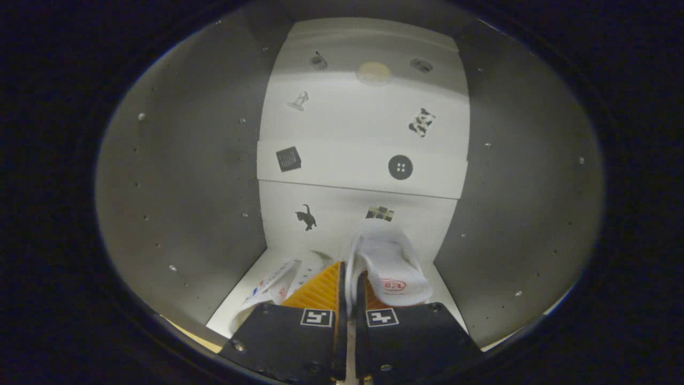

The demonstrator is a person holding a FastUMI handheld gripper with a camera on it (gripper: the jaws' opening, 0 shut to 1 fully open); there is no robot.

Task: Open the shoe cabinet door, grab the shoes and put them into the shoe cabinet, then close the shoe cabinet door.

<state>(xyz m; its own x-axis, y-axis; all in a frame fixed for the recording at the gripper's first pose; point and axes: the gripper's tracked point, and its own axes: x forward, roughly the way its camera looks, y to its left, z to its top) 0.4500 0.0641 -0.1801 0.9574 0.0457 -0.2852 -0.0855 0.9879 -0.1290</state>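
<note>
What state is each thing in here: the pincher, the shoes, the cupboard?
gripper: fingers shut on the white shoe's side wall.
white shoe: held, inside the cabinet.
second white shoe: lying on the cabinet floor, left of the fingers.
shoe cabinet: open.

You are looking into the shoe cabinet (171, 203), which is standing open: pale grey side walls dotted with shelf-pin holes are flanking a white back panel carrying small stickers. A white slipper (393, 267) is sitting tilted on the cabinet floor, its near edge pinched between your closed jaws and its toe pointing toward the back panel. A second white slipper (278, 289) is lying flat on the floor just to the left, partly hidden behind the jaws.
</note>
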